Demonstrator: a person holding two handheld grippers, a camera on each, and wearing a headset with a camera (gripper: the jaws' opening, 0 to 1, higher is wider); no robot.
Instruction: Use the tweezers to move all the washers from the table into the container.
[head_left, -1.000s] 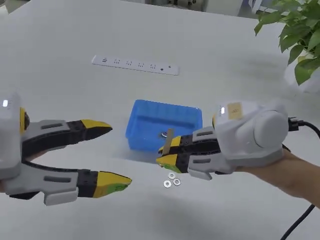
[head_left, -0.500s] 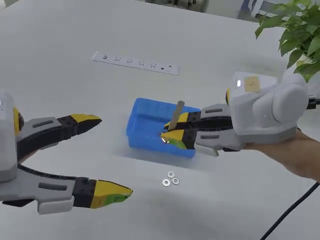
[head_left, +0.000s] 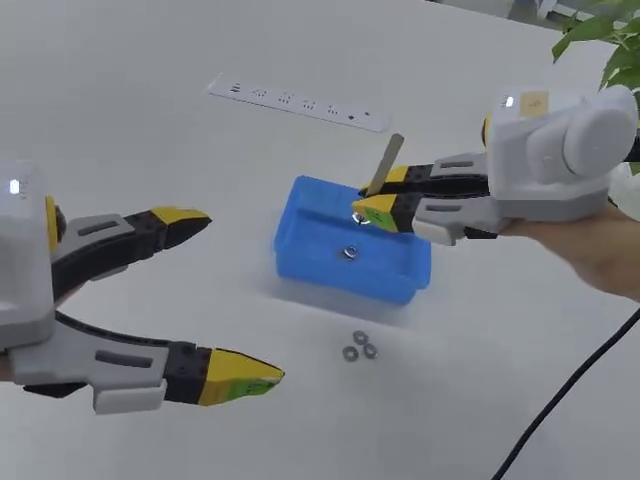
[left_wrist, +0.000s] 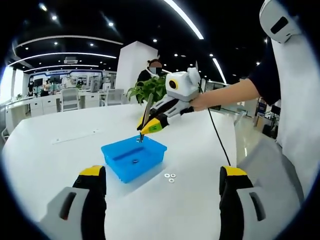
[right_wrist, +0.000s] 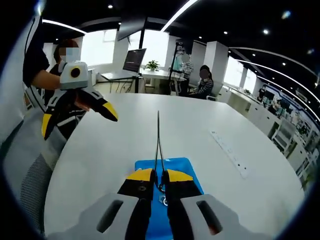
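Tweezers (head_left: 388, 160) clamped in right gripper (head_left: 375, 196) over container (head_left: 308, 250), tips indistinct; left gripper (head_left: 242, 296) fingers spread, empty.

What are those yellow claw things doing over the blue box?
The right gripper pinches the tweezers, their tips over the blue container, where one washer lies. Three more washers lie on the table beside it. The left gripper hangs open, holding nothing.
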